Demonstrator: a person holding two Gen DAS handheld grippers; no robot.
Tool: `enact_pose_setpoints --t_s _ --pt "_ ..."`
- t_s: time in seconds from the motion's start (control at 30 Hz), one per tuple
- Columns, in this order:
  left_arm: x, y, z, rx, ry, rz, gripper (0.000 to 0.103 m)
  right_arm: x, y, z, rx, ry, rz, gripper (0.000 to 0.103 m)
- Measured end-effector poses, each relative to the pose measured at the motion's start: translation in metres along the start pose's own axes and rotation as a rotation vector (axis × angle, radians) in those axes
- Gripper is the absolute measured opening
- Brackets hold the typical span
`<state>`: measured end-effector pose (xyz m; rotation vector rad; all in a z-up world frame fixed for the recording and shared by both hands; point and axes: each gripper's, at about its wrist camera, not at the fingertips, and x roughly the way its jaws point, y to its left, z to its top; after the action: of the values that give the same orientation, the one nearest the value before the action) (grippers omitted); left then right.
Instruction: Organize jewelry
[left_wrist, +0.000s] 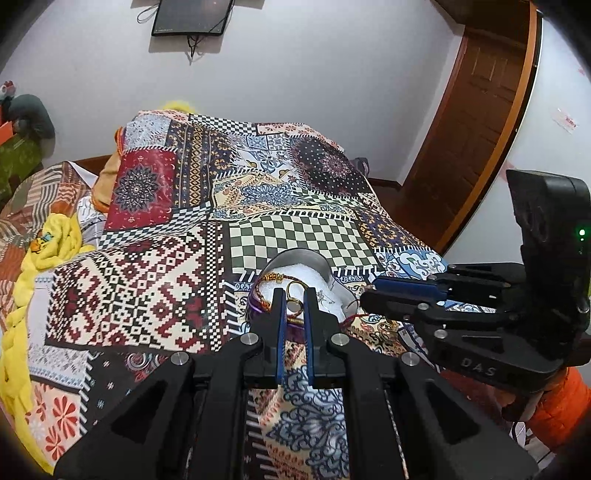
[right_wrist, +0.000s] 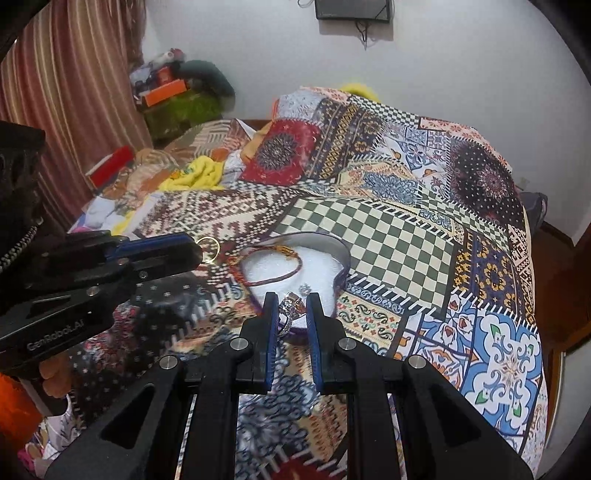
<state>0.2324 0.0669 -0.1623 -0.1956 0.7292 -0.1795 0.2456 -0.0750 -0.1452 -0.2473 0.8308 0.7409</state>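
A round metal tin (left_wrist: 314, 260) with a white foam lining lies on the patterned bedspread; it also shows in the right wrist view (right_wrist: 341, 254). A red thread bracelet (right_wrist: 275, 275) lies across the foam, with a small silver stud (right_wrist: 305, 287) beside it. My left gripper (left_wrist: 294, 301) is shut on a gold ring (left_wrist: 293, 291) and holds it over the tin; the ring also shows in the right wrist view (right_wrist: 207, 249). My right gripper (right_wrist: 290, 306) is shut on a silver stone ring (right_wrist: 290, 308) at the tin's near edge.
The patterned bedspread (left_wrist: 147, 280) covers the bed. A yellow cloth (left_wrist: 40, 258) lies at the left. A wooden door (left_wrist: 476, 122) stands at the right. Striped curtains (right_wrist: 66, 92) and piled boxes (right_wrist: 166, 88) are at the far left.
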Motion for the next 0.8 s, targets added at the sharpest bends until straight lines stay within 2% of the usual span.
enact_pose_setpoints --t_s 0.4,0.8 --pt "0.042 0.006 0.013 0.015 0.051 -0.018 0.007 0.025 -0.005 0.015 -0.032 0.029 0.003 0.013" --pt "0.059 0.012 0.013 0.026 0.093 -0.030 0.007 0.044 -0.003 0.013 -0.072 0.078 0.026 0.014"
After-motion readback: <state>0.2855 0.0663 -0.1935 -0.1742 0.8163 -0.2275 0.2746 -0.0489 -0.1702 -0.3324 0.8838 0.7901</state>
